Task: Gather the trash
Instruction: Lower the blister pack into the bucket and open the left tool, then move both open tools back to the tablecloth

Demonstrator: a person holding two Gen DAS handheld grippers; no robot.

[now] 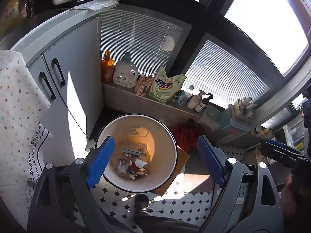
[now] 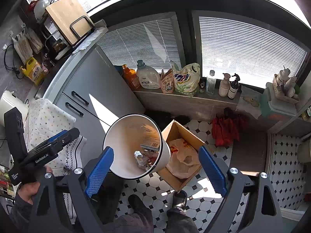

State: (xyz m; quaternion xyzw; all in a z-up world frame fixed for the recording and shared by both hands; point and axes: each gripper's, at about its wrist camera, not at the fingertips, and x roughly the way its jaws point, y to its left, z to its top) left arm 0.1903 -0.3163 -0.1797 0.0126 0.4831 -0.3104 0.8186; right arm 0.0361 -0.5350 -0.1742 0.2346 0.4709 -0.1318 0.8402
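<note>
Both grippers hang over the floor with nothing between their blue pads: the left gripper (image 1: 155,161) gapes wide and the right gripper (image 2: 156,169) is just as wide. Below them the white bin (image 1: 167,134) stands upright on the tiled floor (image 1: 175,200), trash (image 1: 134,163) piled at its bottom. Just beside it sits a cardboard box (image 2: 173,130) holding a plastic bag (image 2: 184,159), detergent bottles (image 2: 148,76) lined along the ledge beyond.

Both wrist cameras look steeply down from close above, sharing the white bin (image 1: 136,153) and windowsill (image 2: 194,99).
</note>
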